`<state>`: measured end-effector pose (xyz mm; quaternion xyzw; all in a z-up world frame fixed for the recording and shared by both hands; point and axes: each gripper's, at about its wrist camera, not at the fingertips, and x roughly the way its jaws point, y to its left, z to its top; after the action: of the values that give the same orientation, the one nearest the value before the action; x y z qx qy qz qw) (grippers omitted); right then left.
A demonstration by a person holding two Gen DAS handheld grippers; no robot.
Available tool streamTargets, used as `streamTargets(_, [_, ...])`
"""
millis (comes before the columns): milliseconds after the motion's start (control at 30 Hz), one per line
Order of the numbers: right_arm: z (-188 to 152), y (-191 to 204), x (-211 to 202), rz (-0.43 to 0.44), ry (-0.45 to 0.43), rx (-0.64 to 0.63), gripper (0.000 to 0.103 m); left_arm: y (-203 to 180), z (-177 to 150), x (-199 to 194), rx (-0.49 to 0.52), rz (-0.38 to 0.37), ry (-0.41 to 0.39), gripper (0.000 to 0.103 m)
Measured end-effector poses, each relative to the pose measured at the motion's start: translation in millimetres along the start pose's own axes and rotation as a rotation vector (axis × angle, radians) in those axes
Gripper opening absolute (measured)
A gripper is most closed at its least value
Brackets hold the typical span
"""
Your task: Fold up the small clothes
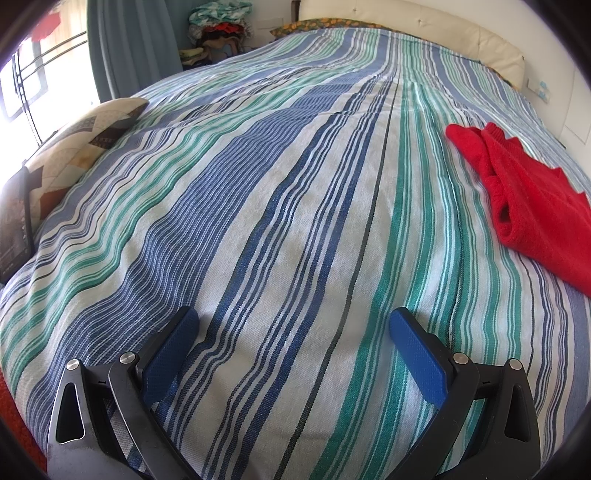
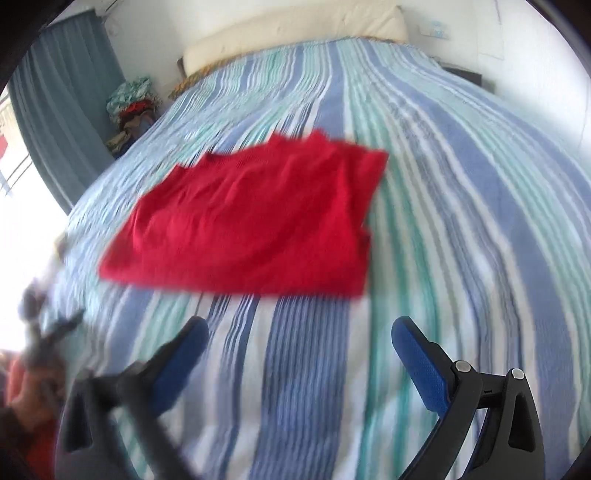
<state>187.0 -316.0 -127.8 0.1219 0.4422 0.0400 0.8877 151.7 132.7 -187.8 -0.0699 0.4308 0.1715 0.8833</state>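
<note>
A red knit garment (image 2: 255, 221) lies folded flat on the striped bedspread (image 2: 443, 184), just ahead of my right gripper (image 2: 299, 328), which is open, empty and a little short of the garment's near edge. The right wrist view is motion-blurred. In the left wrist view the same red garment (image 1: 528, 199) lies at the far right. My left gripper (image 1: 293, 319) is open and empty, low over bare bedspread (image 1: 258, 206), well left of the garment.
A patterned cushion (image 1: 77, 147) lies at the bed's left edge by a window. A pile of clothes (image 1: 218, 26) stands beyond the bed near a blue curtain (image 2: 62, 110). A cream headboard (image 1: 424, 26) runs along the far side.
</note>
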Motion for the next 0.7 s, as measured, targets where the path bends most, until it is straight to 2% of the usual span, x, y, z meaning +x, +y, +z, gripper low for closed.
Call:
streamTargets(67, [34,-22,6,0.028,-0.025,0.088,0.099,-1,0,0,0.002,0.003,-0.001,0.103])
streamTargets(133, [57,-43,24,0.044,-0.007,0.171,0.099,-1,0,1,0.002,0.003,-0.002,0.103])
streamTargets(200, [70,-55,44,0.047,0.008,0.227,0.099,-1,0,1,0.000,0.002,-0.002,0.103])
streamTargets(267, [77,-59,66,0.085,0.030,0.264,0.099,0,1,1,0.001,0.002,-0.003,0.103])
streamTargets(333, [79,-61,94,0.126,0.089,0.302,0.098,-1,0,1,0.000,0.002,-0.003,0.103])
streamTargets(400, [76,-58,117,0.125,0.154,0.312,0.067,-1,0,1,0.000,0.001,-0.003,0.103])
streamTargets(433, [76,-56,123,0.111,0.172,0.302,0.029,-1,0,1,0.000,0.002,-0.003,0.103])
streamTargets(467, [79,-55,126,0.112,0.190,0.302,0.009,-1,0,1,0.000,0.002,-0.003,0.103])
streamTargets(567, [95,-39,112,0.072,0.174,0.298,0.009,-1,0,1,0.001,0.003,-0.003,0.103])
streamTargets(700, [135,26,80,0.104,0.145,0.179,0.009,-2,1,3,0.007,0.011,0.002,0.103])
